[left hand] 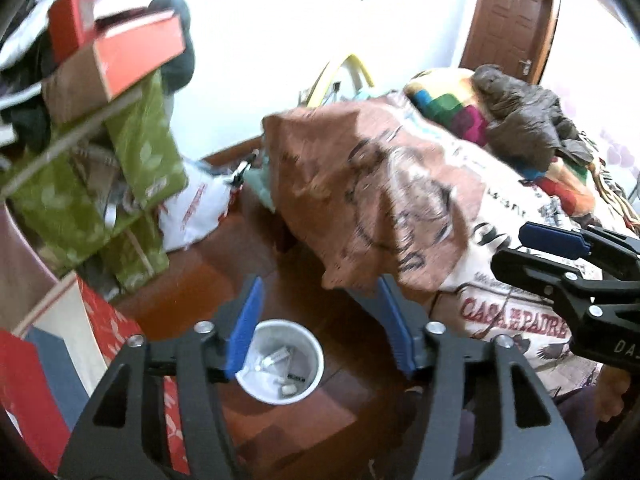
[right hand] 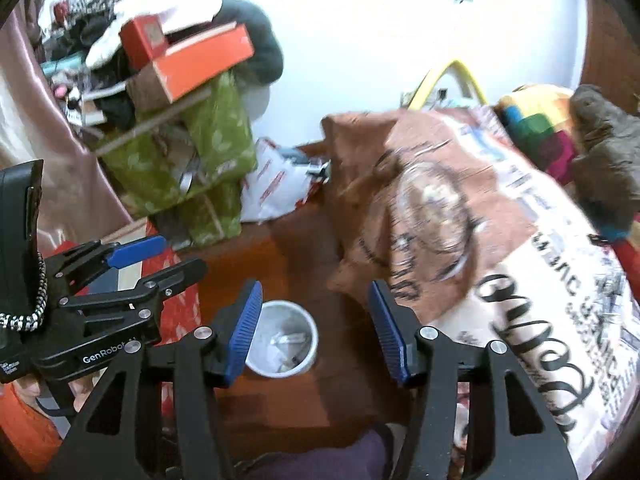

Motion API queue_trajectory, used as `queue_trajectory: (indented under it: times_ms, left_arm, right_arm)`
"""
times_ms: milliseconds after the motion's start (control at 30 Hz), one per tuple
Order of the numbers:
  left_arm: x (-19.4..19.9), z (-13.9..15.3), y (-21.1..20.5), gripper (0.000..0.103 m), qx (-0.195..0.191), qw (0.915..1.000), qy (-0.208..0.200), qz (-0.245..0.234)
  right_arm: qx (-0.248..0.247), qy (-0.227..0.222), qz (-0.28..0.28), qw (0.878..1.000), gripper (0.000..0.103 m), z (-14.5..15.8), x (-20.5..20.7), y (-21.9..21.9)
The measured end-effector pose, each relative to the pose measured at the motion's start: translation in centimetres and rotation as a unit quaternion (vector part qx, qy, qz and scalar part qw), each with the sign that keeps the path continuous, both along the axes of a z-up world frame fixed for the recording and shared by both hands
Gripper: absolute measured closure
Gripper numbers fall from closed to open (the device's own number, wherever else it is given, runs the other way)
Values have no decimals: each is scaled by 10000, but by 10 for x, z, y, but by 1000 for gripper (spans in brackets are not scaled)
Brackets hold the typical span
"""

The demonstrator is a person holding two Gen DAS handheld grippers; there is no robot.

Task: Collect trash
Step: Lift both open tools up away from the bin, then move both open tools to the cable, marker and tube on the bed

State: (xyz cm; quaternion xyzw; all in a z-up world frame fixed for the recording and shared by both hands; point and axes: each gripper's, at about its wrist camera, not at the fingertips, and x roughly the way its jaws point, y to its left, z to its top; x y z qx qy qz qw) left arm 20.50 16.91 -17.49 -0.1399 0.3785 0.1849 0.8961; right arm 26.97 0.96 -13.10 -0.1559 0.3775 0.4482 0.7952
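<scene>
A white round bin [left hand: 280, 362] stands on the red-brown wooden floor [left hand: 256, 264], with several small scraps of trash inside. It also shows in the right wrist view [right hand: 282, 338]. My left gripper [left hand: 320, 326] is open and empty, held above the bin. My right gripper [right hand: 318, 326] is open and empty too, above the bin and beside the bed. In the left wrist view the right gripper [left hand: 560, 256] shows at the right edge. In the right wrist view the left gripper [right hand: 148, 260] shows at the left.
A bed with a brown and white printed cover [left hand: 400, 200] fills the right side, with a dark bag [left hand: 524, 120] on it. Green bags [left hand: 120, 184] and orange boxes [left hand: 132, 52] are stacked at the left. A white plastic bag [left hand: 196, 212] lies by the wall. A door [left hand: 508, 20] stands behind.
</scene>
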Motion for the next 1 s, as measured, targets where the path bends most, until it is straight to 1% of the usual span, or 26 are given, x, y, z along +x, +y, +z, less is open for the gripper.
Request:
queue_trajectory:
  times_ms: [133, 233, 433, 600, 733, 900, 1000]
  left_arm:
    - [12, 24, -25, 44, 111, 9995, -154, -256]
    - [24, 42, -50, 43, 289, 9979, -264, -517]
    - [54, 66, -98, 40, 439, 9930, -426, -1013]
    - [79, 75, -138, 39, 518, 9874, -523, -1400]
    - [105, 76, -169, 39, 477, 9826, -547, -1712]
    - [139, 71, -203, 39, 439, 9771, -502, -2020]
    - [159, 65, -218, 39, 362, 9742, -443, -2183]
  right_arm:
    - [166, -317, -323, 9988, 50, 21, 8, -36]
    - [242, -504, -593, 9967, 50, 34, 16, -64]
    - [323, -733, -1227, 9892, 49, 48, 37, -119]
    - [345, -780, -1746, 9809, 49, 50, 56, -163]
    - [267, -756, -2122, 9739, 49, 47, 74, -198]
    - [237, -610, -2393, 9688, 49, 39, 97, -234]
    - [188, -618, -2527, 9654, 49, 34, 109, -250]
